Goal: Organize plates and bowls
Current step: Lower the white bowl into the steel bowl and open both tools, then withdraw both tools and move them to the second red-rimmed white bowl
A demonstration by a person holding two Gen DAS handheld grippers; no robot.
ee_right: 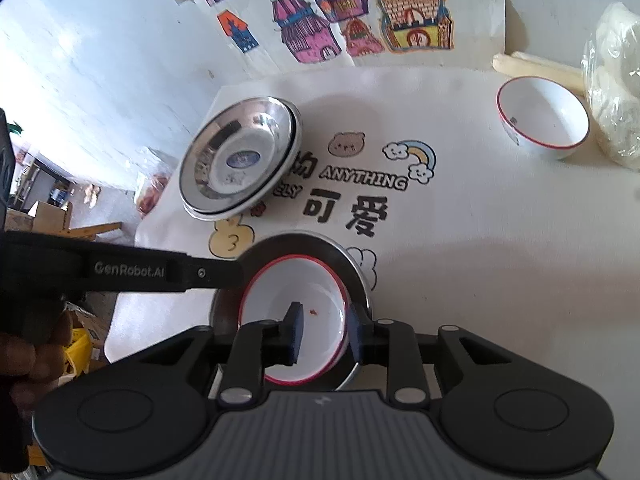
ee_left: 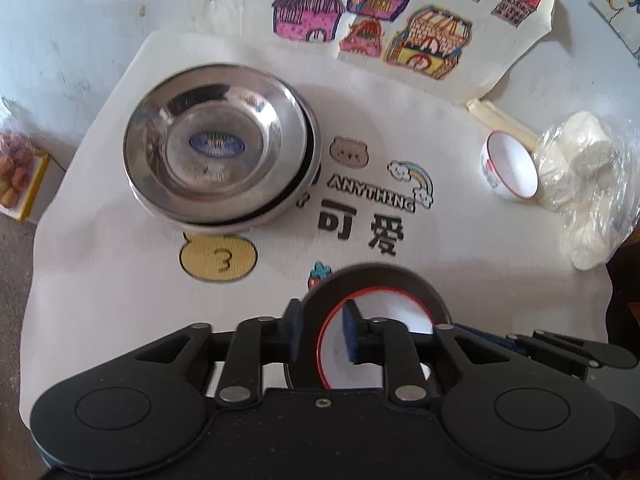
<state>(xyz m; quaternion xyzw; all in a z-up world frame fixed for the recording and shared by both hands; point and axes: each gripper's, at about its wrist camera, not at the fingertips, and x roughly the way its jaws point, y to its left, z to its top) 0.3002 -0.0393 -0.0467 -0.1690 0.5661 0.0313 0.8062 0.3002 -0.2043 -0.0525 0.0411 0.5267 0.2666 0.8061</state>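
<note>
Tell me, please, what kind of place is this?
Probably a home, at a table used for eating and for children's crafts. A cartoon-printed cloth covers it, coloured drawings of houses lie along its far edge, and steel plates are stacked beside a white bowl.

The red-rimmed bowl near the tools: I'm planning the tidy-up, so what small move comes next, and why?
Probably lift both tools clear. The red-rimmed bowl already sits inside the steel plate, with the left tool and right tool straddling its rim, jaws apart. Another white bowl waits.
</note>
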